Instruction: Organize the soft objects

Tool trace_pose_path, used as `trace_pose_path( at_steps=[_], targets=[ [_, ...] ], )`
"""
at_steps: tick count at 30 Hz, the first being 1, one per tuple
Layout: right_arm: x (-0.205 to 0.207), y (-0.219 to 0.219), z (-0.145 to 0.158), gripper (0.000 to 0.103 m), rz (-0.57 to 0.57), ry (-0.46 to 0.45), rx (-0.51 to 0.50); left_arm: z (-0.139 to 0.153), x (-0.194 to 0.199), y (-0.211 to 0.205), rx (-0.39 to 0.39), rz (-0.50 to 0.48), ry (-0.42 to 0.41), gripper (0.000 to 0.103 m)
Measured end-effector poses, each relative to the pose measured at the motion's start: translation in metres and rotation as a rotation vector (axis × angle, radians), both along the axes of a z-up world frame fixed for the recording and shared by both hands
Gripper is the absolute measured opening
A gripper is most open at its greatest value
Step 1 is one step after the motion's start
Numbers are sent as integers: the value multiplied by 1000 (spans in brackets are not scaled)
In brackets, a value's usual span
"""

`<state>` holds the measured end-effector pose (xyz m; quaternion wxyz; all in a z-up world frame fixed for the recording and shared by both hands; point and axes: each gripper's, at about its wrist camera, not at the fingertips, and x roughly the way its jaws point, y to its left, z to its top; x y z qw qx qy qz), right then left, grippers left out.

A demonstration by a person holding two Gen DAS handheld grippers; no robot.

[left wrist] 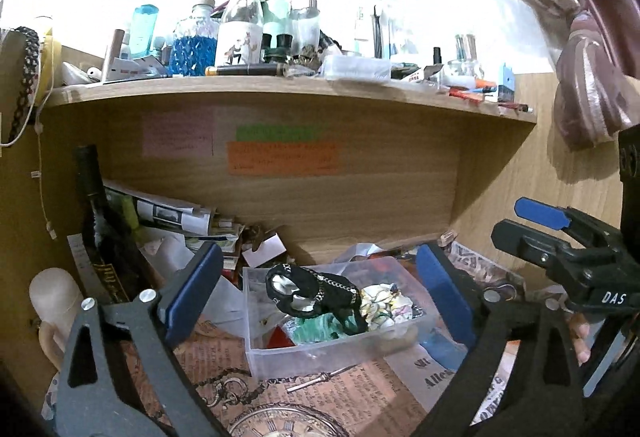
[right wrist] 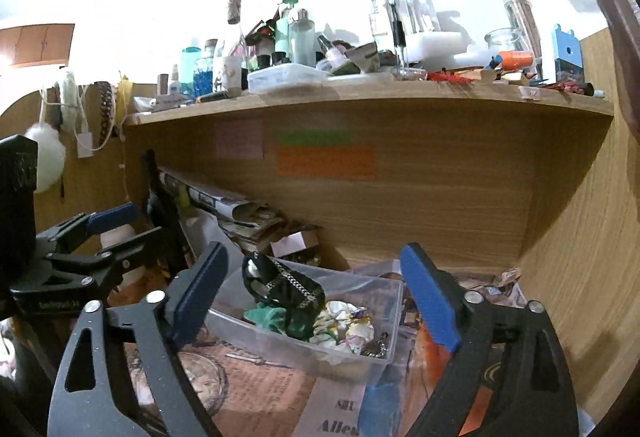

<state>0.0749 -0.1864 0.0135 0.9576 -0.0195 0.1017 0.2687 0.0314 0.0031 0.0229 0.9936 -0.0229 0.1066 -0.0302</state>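
Observation:
A clear plastic bin (left wrist: 280, 351) (right wrist: 360, 361) stands on the desk under a wooden shelf. In it lie a black strappy item with a metal chain (left wrist: 316, 293) (right wrist: 280, 283), a green soft piece (left wrist: 316, 331) (right wrist: 266, 317) and a pale floral cloth (left wrist: 386, 303) (right wrist: 344, 323). My left gripper (left wrist: 320, 291) is open and empty, its blue pads either side of the bin. My right gripper (right wrist: 316, 301) is open and empty, also straddling the bin. The right gripper shows at the right of the left wrist view (left wrist: 532, 223); the left gripper shows at the left of the right wrist view (right wrist: 104, 233).
The shelf (left wrist: 280, 89) (right wrist: 360, 93) above is crowded with bottles and jars. Rolled papers and a dark bottle (left wrist: 96, 213) lean at the back left. Printed paper (left wrist: 320, 397) covers the desk. A pink curtain (left wrist: 584, 49) hangs at right. A white pompom (right wrist: 48, 157) hangs at left.

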Motion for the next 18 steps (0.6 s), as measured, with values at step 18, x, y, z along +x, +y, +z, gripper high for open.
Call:
trace_pose_path(
  at_steps=[18],
  targets=[
    [-13, -3, -1, 103, -11, -8, 19, -2, -7, 1, -10, 4, -2, 103]
  ],
)
